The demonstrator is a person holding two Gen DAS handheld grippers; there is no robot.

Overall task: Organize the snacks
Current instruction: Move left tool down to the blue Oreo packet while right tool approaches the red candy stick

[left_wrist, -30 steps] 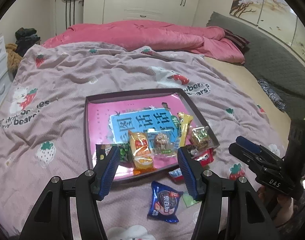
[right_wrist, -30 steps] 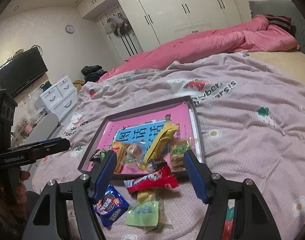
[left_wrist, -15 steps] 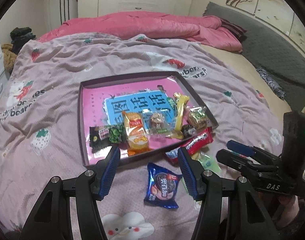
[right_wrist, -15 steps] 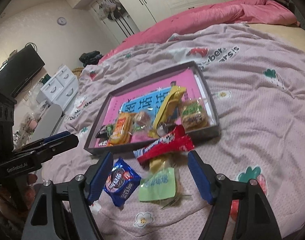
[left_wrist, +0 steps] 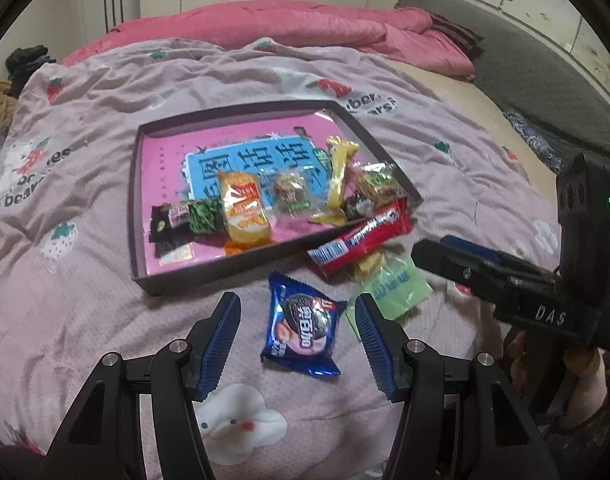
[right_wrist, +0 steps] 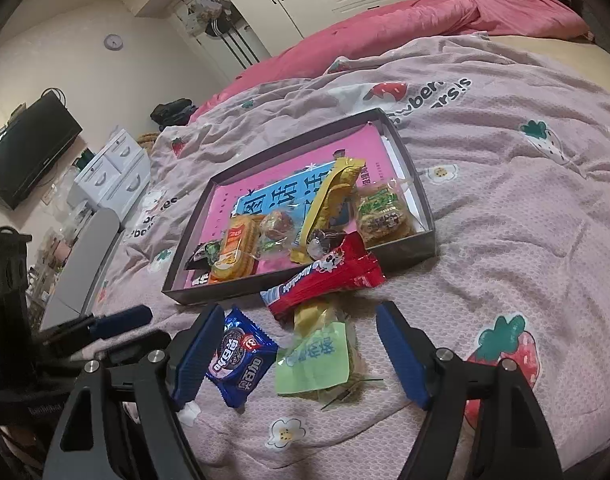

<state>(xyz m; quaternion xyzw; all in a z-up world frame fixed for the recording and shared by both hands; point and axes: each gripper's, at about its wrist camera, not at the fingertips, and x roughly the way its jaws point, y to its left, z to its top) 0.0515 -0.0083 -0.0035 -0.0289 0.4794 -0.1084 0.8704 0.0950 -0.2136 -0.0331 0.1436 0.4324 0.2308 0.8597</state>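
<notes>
A dark shallow tray [left_wrist: 209,276] [right_wrist: 421,196] with a pink liner lies on the bed and holds several snacks. Loose on the blanket before it lie a blue cookie packet [left_wrist: 303,326] [right_wrist: 241,358], a red bar [left_wrist: 361,238] [right_wrist: 325,278] and a green packet [left_wrist: 393,288] [right_wrist: 315,360]. My left gripper [left_wrist: 297,340] is open, its fingers either side of the blue packet, above it. My right gripper [right_wrist: 297,356] is open over the green packet. Each gripper shows in the other's view, the right [left_wrist: 457,256] and the left [right_wrist: 117,322].
The pink-grey strawberry blanket [left_wrist: 85,184] covers the bed. A pink duvet [left_wrist: 265,28] lies bunched at the far end. A white drawer unit [right_wrist: 113,172] and a wall TV [right_wrist: 21,148] stand to the left. A grey headboard [left_wrist: 545,76] runs along the right.
Both grippers have moved down and forward toward the loose snacks. The blue packet now sits between my left fingers and the green packet between my right fingers. Both stay open.
</notes>
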